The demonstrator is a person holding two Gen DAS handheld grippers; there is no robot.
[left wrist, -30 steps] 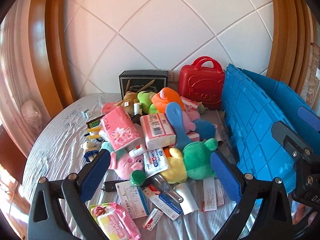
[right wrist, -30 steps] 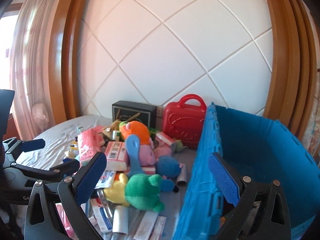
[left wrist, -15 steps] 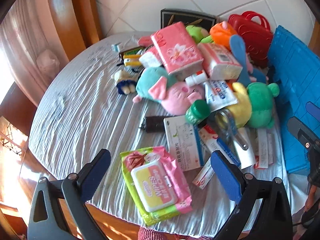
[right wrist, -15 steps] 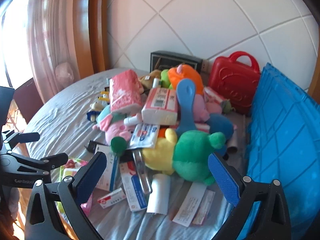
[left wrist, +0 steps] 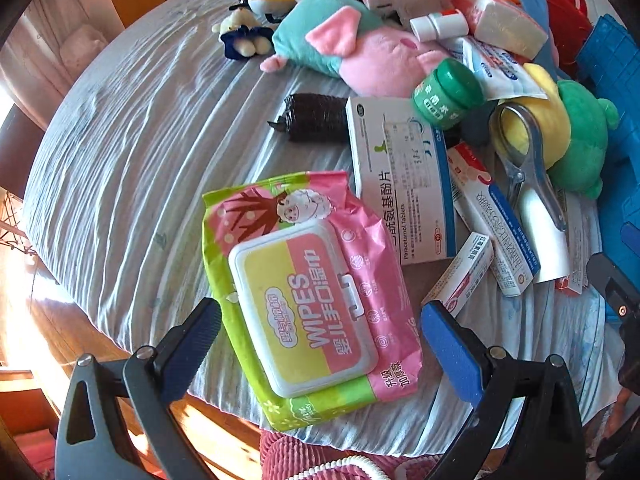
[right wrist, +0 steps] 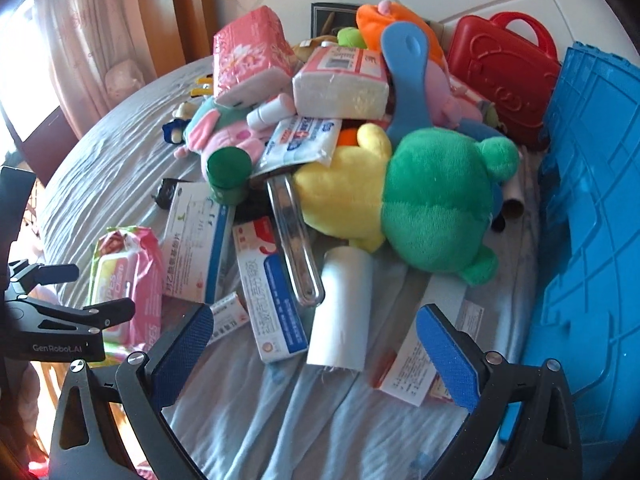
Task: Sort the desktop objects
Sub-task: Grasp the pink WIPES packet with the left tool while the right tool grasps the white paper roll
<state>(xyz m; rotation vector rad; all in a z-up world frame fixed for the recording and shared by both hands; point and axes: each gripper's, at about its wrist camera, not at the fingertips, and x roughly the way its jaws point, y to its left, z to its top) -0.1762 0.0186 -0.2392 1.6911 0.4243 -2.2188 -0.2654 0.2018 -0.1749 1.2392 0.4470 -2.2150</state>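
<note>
At the near edge of the round worktop (left wrist: 120, 152), draped in a wrinkled pale cloth, the left gripper (left wrist: 320, 336) hangs with its blue pads spread wide, one to each side of a pack of wet wipes (left wrist: 308, 292). The pads are not pressed to it, and nothing is in their grasp. The pack lies flat with its yellow and pink lid upward, its lower end just over the edge of the cloth.

Just beyond the pack lies a white and blue box of paracetamol tablets (left wrist: 404, 184), its corner touching the pack. A green-capped jar (left wrist: 446, 94) leans on the far end of that box, and a dark roll (left wrist: 316, 118) lies just left of it. Behind sits a pink and teal plush pig (left wrist: 360, 48).

The right gripper (right wrist: 316, 348) is also wide open and empty, poised above the cloth near a white paper roll (right wrist: 344, 308) and a red, white and blue medicine box (right wrist: 268, 296). A metal clip with clear handles (right wrist: 292, 232) lies across that box. A green and yellow plush toy (right wrist: 420, 200) rests beyond the roll. A blue crate (right wrist: 592, 208) stands to the right of the heap, with a red toy case (right wrist: 504, 76) at the back against the wall.
</note>
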